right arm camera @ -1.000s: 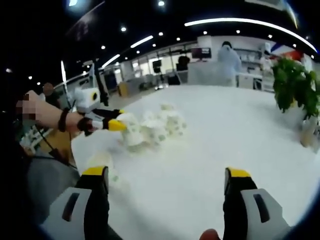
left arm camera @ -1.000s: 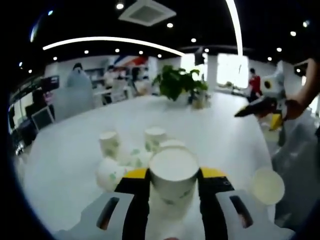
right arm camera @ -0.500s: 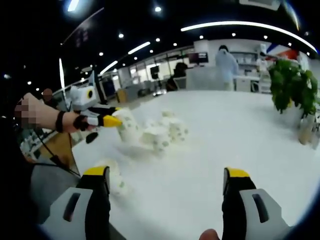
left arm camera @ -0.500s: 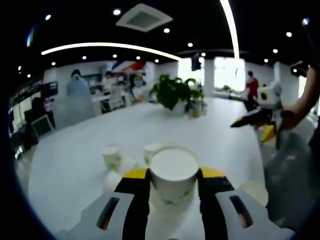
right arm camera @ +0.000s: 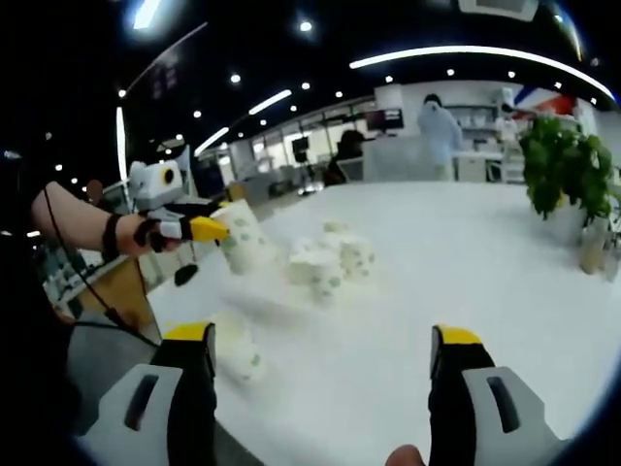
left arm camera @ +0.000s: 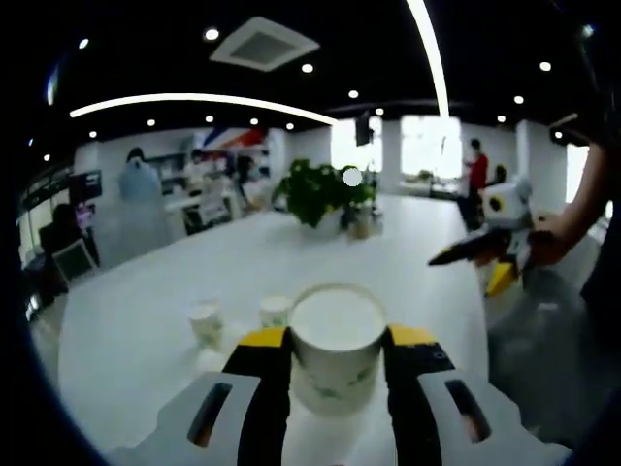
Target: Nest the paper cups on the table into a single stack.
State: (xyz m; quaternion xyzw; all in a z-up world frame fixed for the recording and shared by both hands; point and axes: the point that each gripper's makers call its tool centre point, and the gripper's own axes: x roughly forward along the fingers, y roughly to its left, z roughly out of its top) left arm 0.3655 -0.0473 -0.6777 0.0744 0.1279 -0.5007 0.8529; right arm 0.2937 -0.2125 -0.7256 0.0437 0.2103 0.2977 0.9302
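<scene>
Above the white table, left gripper clamps an upright paper cup off the surface, remaining cups clustered beyond it; right gripper hangs spread, unloaded.

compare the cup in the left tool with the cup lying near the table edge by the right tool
The held cup is clamped between the left tool's jaws, off the white table; the loose cup rests on the table, ungripped, beside the open right tool. The held cup sits upright, mouth up, in the left gripper view; the loose one seems to lie on its side. Both are white paper cups with green print.
</scene>
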